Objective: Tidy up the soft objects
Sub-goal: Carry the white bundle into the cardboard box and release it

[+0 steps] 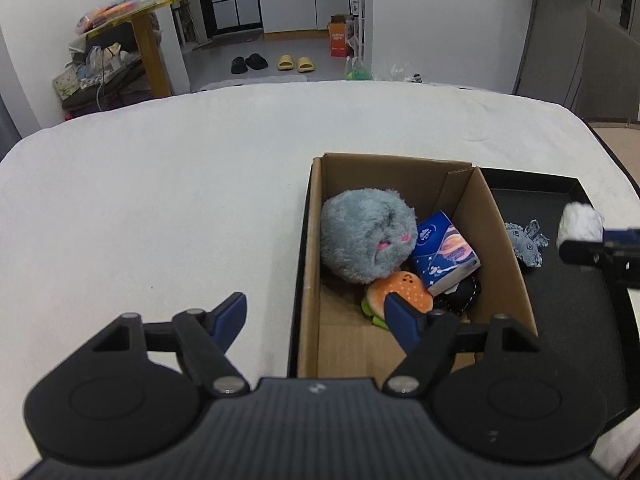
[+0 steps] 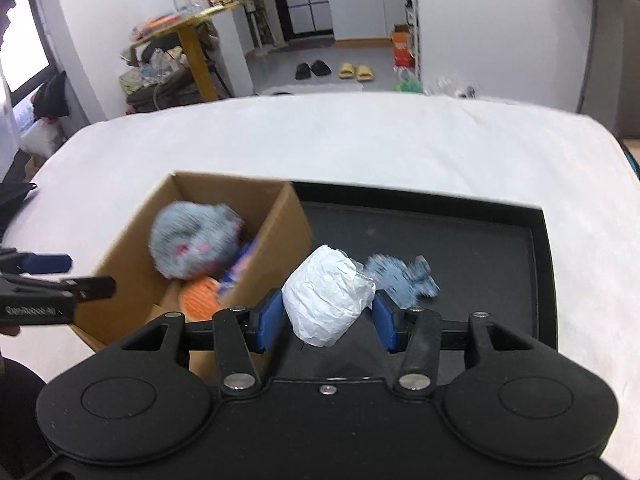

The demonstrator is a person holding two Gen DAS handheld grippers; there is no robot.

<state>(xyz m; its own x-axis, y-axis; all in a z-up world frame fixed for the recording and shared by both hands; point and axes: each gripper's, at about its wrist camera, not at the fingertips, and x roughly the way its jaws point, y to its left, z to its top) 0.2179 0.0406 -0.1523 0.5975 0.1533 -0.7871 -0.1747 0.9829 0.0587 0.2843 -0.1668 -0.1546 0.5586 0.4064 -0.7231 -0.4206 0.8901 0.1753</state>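
A cardboard box (image 1: 500, 240) stands in a black tray (image 1: 560, 312) on the white bed. It holds a grey fluffy plush (image 1: 366, 236), a blue tissue pack (image 1: 444, 252), a burger plush (image 1: 400, 292) and a black soft item (image 1: 460, 296). A blue-grey fabric toy (image 1: 526, 242) lies on the tray. My left gripper (image 1: 316, 320) is open and empty over the box's near left wall. My right gripper (image 2: 326, 316) is shut on a white crumpled paper ball (image 2: 326, 296) above the tray, right of the box (image 2: 280, 232). The fabric toy (image 2: 400, 276) lies beyond it.
The white bed surface (image 1: 160, 200) spreads left of and beyond the tray. Past the bed are a yellow side table (image 1: 148, 28) with clutter, slippers (image 1: 272, 64) on the floor and white cabinets.
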